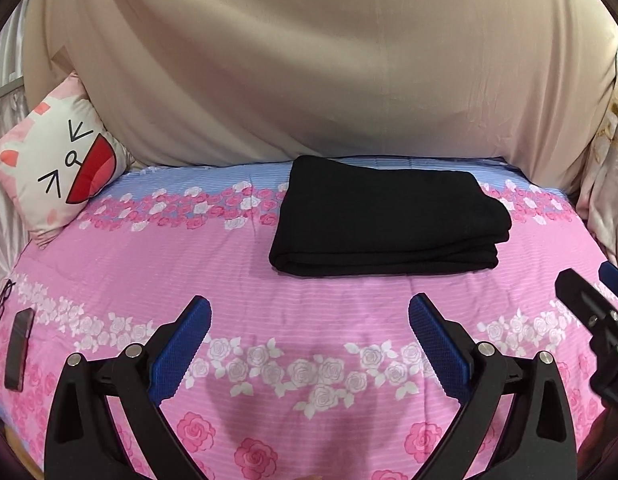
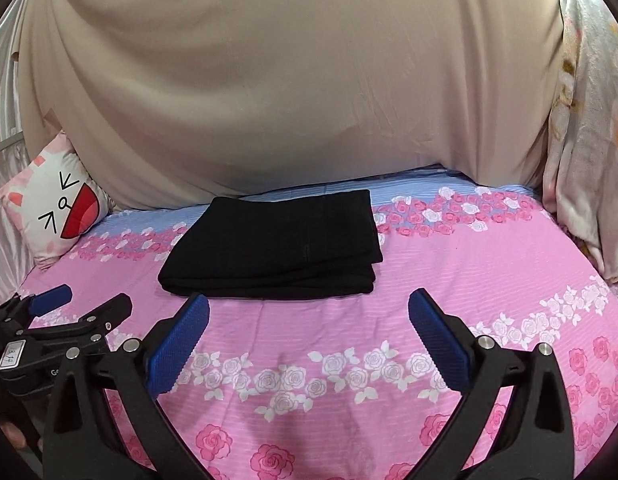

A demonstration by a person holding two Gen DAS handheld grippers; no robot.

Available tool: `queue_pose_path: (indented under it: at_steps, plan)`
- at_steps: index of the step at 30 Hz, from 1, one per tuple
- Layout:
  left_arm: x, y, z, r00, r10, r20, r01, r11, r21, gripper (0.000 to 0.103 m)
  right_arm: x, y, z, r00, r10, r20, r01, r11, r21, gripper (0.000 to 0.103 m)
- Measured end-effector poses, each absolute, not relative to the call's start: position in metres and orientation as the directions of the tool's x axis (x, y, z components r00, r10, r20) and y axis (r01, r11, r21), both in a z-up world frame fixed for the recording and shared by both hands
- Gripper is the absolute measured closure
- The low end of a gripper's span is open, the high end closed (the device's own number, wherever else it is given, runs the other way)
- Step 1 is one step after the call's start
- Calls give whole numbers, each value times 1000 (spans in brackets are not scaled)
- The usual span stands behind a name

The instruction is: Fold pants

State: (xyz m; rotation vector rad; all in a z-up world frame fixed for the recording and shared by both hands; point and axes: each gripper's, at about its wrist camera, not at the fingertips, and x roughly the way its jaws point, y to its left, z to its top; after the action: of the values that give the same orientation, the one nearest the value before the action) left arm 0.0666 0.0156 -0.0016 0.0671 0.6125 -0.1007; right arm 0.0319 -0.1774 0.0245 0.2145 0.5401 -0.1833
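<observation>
1. Fingers (image 1: 199, 312) of the left gripper (image 1: 309, 312) spread wide, nothing between; right gripper (image 2: 309, 308) likewise, empty.
2. Pants (image 1: 389, 224) lie folded in a flat black stack on the bed (image 1: 269, 300), at 12 o'clock from both grippers, apart from them.
3. Judged: fold looks done; draw back clear without snagging the near edge.
4. Hidden: the stack's far side and inner layers. Phone (image 1: 18, 356) and glasses (image 1: 3, 300) at 9 o'clock, partly cut off.

Counts on the bed (image 1: 269, 312)

One folded pants (image 1: 389, 220), one pillow (image 1: 65, 176), one phone (image 1: 19, 354), one pair of glasses (image 1: 4, 300), two tools: left tool (image 1: 309, 332), right tool (image 2: 309, 332).
</observation>
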Motion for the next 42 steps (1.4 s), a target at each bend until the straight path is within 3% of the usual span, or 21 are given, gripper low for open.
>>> queue_pose_path:
  at_steps: [33, 42]
  plan:
    - [61, 11, 4, 826, -65, -560, 123, 990, 66, 5, 31, -169, 21, 834, -107, -541, 226, 961, 160, 5]
    - [54, 13, 7, 861, -90, -501, 139, 989, 60, 5, 32, -168, 21, 831, -104, -546, 224, 962, 158, 5]
